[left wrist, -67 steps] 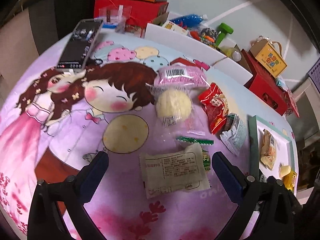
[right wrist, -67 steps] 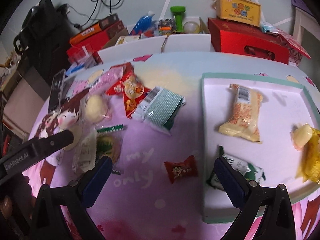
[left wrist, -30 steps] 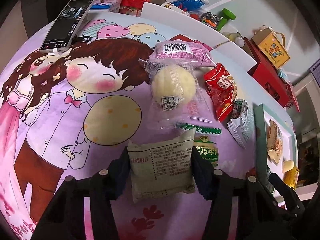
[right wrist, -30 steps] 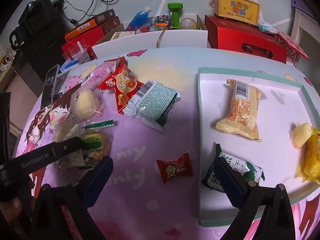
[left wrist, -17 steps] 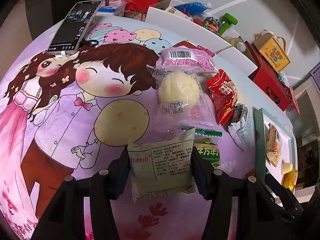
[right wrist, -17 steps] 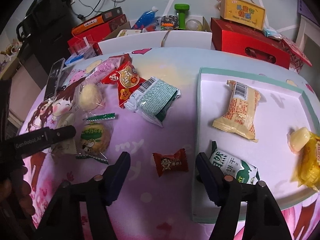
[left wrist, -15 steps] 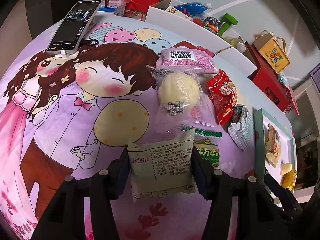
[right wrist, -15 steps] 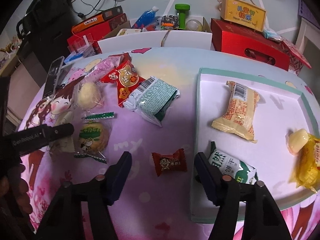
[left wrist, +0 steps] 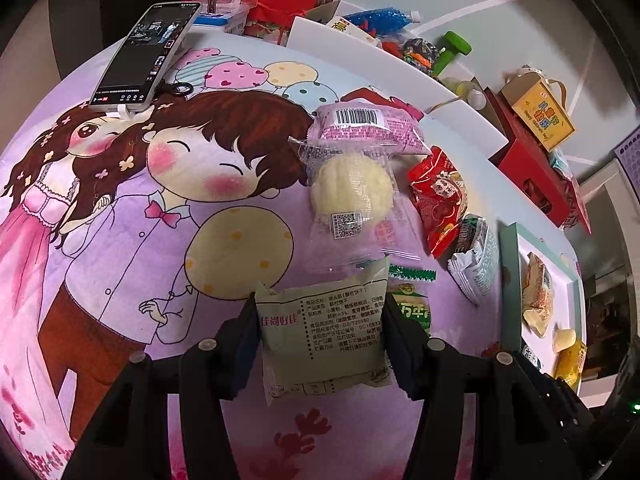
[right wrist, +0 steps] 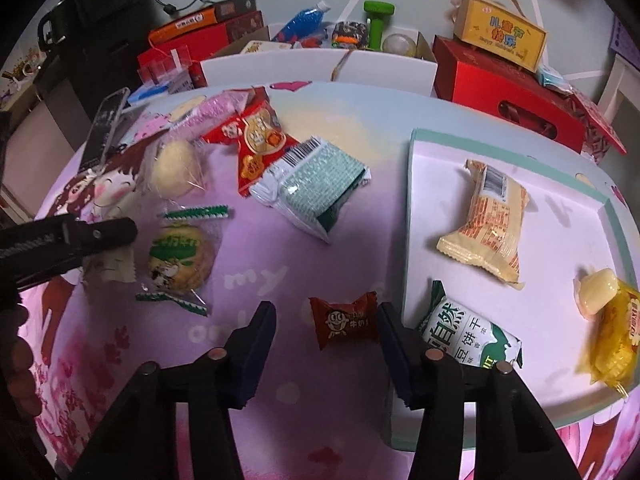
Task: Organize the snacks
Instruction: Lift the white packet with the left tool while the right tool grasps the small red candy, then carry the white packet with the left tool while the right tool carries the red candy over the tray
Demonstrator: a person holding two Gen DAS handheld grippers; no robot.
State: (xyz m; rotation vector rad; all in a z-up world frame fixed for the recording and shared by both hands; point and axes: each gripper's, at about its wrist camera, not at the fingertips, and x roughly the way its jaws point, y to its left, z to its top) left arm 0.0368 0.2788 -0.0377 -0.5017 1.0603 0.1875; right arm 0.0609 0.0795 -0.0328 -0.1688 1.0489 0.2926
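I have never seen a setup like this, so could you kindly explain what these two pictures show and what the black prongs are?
There is no robot: a person holds a two-finger gripper in each hand, with a fisheye camera looking along its fingers. In the left camera's picture, the left gripper is shut on a pale snack packet. In the right camera's picture, the right gripper is open around a small red candy lying on the cartoon tablecloth. More snacks lie loose there, and several already sit in the white tray.

Red candy (right wrist: 345, 321) between parted fingers of right gripper (right wrist: 326, 330), just left of tray (right wrist: 412, 216); green-white biscuit packet (right wrist: 468, 334) on tray.
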